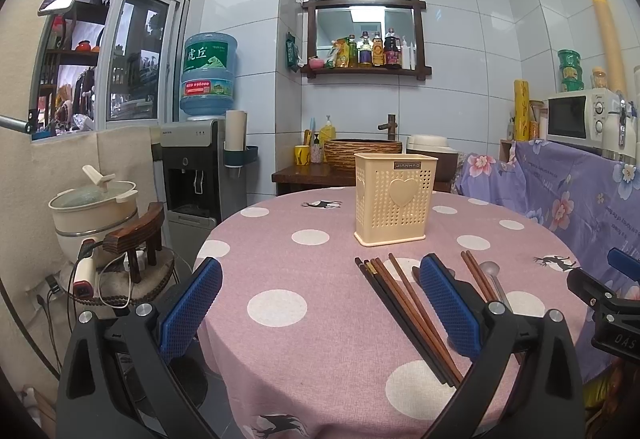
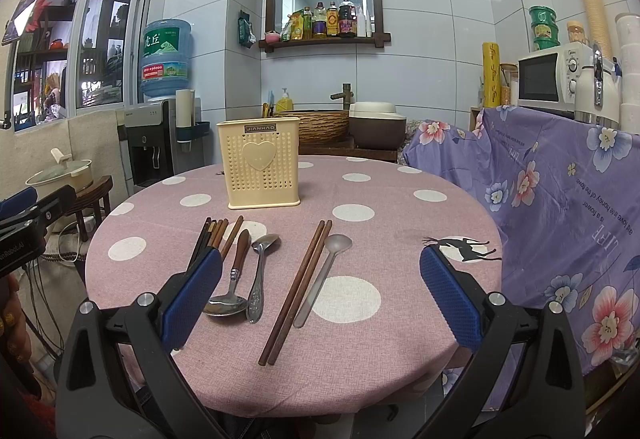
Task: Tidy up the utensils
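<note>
Utensils lie loose on the tabletop (image 2: 400, 207), none grasped. Left claw (image 1: 320, 303): released, jaws wide apart, nothing between the pads, hovering over the pink dotted cloth. Right claw (image 2: 320, 295): also released and empty, jaws wide.

Between the right claw's fingers, from its left: wood-handled spoon (image 2: 232, 279) with bowl toward the camera, metal spoon (image 2: 262, 271) just beside it with bowl away, then a chopstick pair (image 2: 298, 291) lying side by side, then a translucent spoon (image 2: 324, 271) right next to that pair.

Further left, a chopstick bundle (image 2: 214, 235), dark and brown sticks mixed; its near ends are hidden behind the right claw's left finger (image 2: 192, 299). In the left wrist view the same bundle (image 1: 408, 315) fans out in front of the left claw's right finger (image 1: 448, 303), and that finger covers most of the spoons; only a second pair of sticks and one spoon bowl (image 1: 490, 271) poke out past it. Exact stick count in the bundle: cannot tell.

Cream holder (image 2: 260, 163) stands upright beyond the utensils, well apart from them, perforated walls, heart emblem on the front. No utensil rises above its rim; the inside is not visible from either view.

Each claw shows at the edge of the other's frame, cut off.
</note>
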Demonstrator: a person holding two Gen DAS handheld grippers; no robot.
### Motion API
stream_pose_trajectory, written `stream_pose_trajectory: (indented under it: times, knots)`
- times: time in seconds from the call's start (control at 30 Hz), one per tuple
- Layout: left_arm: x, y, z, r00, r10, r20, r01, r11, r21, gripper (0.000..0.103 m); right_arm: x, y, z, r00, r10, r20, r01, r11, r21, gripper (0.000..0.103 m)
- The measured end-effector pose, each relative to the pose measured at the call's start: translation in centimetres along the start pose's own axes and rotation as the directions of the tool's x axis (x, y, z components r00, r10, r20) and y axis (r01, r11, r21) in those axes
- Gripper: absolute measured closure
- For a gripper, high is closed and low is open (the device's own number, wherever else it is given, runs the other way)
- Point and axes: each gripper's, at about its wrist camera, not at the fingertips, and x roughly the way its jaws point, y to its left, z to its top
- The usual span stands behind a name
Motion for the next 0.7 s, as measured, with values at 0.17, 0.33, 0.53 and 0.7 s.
stream_pose_trajectory:
  times: [0.17,0.33,0.53,0.7]
  knots:
    - [0.01,0.04,-0.01,1.0,0.0,0.0,0.0,1.0,0.0,0.005,-0.07,0.0,0.15,1.0,-0.001,0.0,0.001,1.0,0.0,0.005]
    - [0.01,0.06,-0.02,1.0,0.0,0.001,0.0,1.0,0.001,0.005,-0.25,0.05,0.17,1.0,0.0,0.0,0.0,1.0,0.0,0.005]
    - [0.03,0.15,-0.1,1.0,-0.001,-0.001,0.001,1.0,0.001,0.005,-0.14,0.06,0.12,1.0,0.001,-0.001,-0.001,1.0,0.001,0.005]
    - [0.03,0.18,-0.1,1.0,-0.001,-0.001,0.001,1.0,0.001,0.005,-0.13,0.16,0.0,1.0,0.001,-0.002,-0.001,1.0,0.0,0.005]
